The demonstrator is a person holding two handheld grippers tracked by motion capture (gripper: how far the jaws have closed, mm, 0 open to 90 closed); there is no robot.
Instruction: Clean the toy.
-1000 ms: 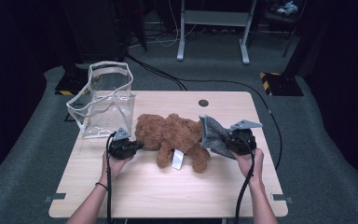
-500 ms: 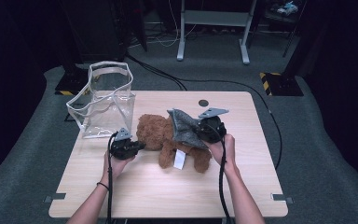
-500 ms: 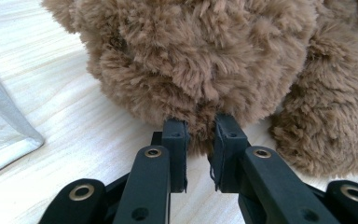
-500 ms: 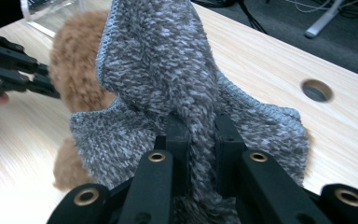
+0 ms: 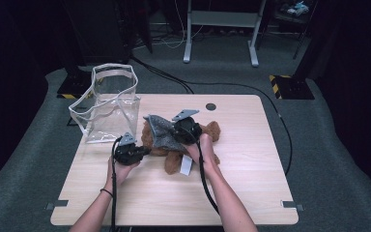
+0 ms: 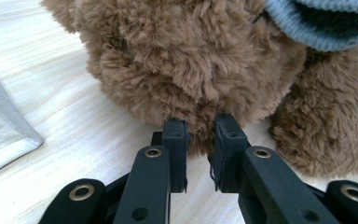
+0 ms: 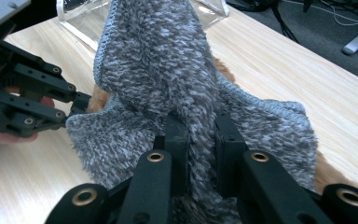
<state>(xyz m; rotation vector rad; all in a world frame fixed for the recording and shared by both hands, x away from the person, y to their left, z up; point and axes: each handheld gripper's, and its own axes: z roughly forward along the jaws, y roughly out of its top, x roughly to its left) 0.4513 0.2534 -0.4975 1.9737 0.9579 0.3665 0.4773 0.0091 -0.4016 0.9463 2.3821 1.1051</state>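
Observation:
A brown plush bear (image 5: 213, 129) lies on the wooden table (image 5: 251, 193). My left gripper (image 5: 144, 152) is at its left end, shut on a tuft of the bear's fur (image 6: 191, 60); the pads (image 6: 176, 140) pinch it close together. My right gripper (image 5: 175, 134) hovers over the bear's middle, shut on a grey fuzzy knitted cloth (image 5: 159, 129). The cloth (image 7: 158, 56) drapes over the bear and hides much of its body. In the left gripper view, the cloth's ribbed edge (image 6: 321, 23) hangs just above the bear. The left gripper (image 7: 28, 102) lies close beyond the cloth.
A clear plastic bag (image 5: 108, 104) with a white rim stands open at the table's back left, close to the left gripper; its corner (image 6: 0, 116) sits beside the bear. A white tag (image 5: 187, 166) sticks out from the bear. A round grommet (image 5: 210, 106) marks the table's back edge.
My right gripper has carried the grey cloth leftward across the bear, from the bear's right end to over its middle. The left gripper has stayed on the fur.

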